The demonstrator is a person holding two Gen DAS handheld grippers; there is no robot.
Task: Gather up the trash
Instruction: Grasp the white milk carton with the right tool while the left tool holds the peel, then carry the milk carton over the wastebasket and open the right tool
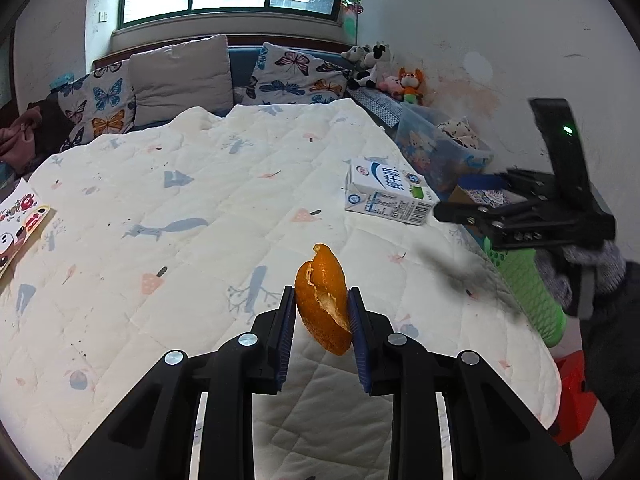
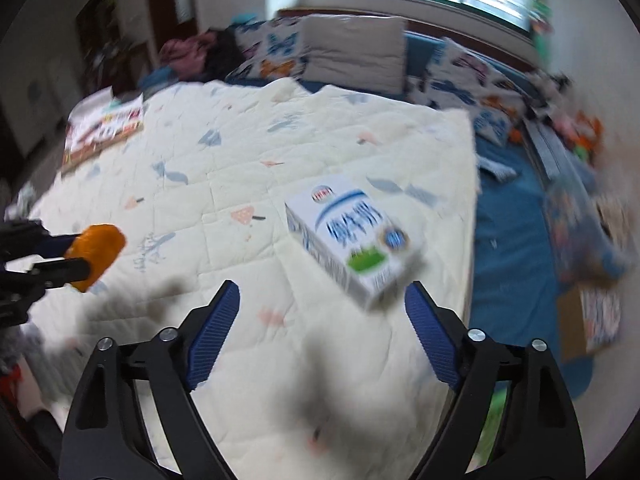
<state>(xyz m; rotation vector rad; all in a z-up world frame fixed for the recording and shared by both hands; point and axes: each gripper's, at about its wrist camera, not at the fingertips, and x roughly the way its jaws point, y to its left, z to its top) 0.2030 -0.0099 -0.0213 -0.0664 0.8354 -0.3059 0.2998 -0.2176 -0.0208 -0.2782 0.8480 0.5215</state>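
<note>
Fingers (image 1: 286, 320) clamp orange peel (image 1: 322, 300); milk carton (image 1: 386, 196) beyond.

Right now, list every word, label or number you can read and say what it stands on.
White and blue milk carton on the quilted bedspread: large blue Chinese characters, likely "纯牛奶"; fine print and barcode digits too small.
Colourful printed booklet at the bed's edge: lettering unreadable.
Right wrist view: all text blurred.

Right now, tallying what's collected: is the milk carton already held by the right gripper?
No, the right gripper stands open and empty, and the milk carton lies on the quilt ahead of it.
</note>
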